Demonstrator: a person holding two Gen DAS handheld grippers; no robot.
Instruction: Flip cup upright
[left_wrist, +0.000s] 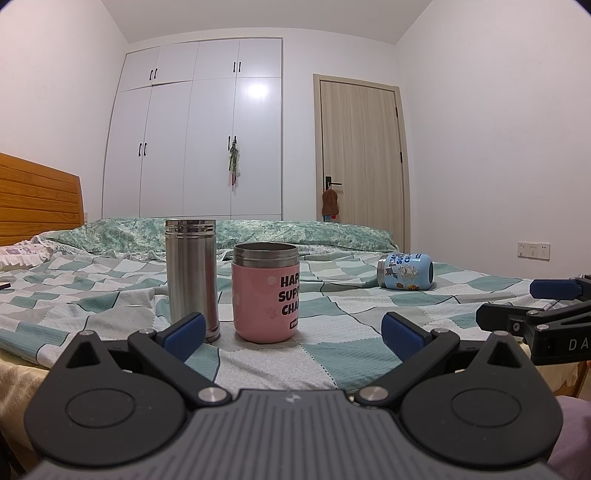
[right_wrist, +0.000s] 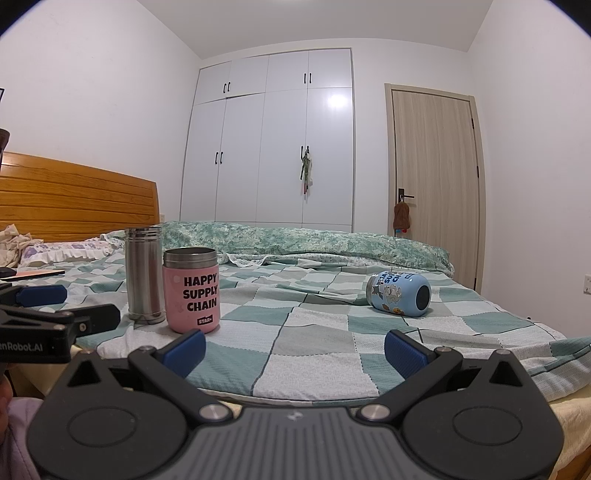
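Observation:
A blue cartoon-print cup (right_wrist: 399, 294) lies on its side on the checked bedspread, its base toward me and its steel rim pointing left; it also shows in the left wrist view (left_wrist: 404, 271) at the far right. A pink cup (left_wrist: 265, 291) with black lettering stands upright, also in the right wrist view (right_wrist: 192, 290). A tall steel flask (left_wrist: 191, 275) stands upright just left of it (right_wrist: 144, 275). My left gripper (left_wrist: 293, 332) is open and empty, just short of the pink cup. My right gripper (right_wrist: 295, 349) is open and empty, well short of the blue cup.
The checked bedspread (right_wrist: 314, 343) covers the bed, with a rolled green quilt (right_wrist: 295, 240) at the back. A wooden headboard (right_wrist: 74, 195) and pillow (right_wrist: 62, 251) are at the left. The right gripper shows at the right of the left wrist view (left_wrist: 535, 306).

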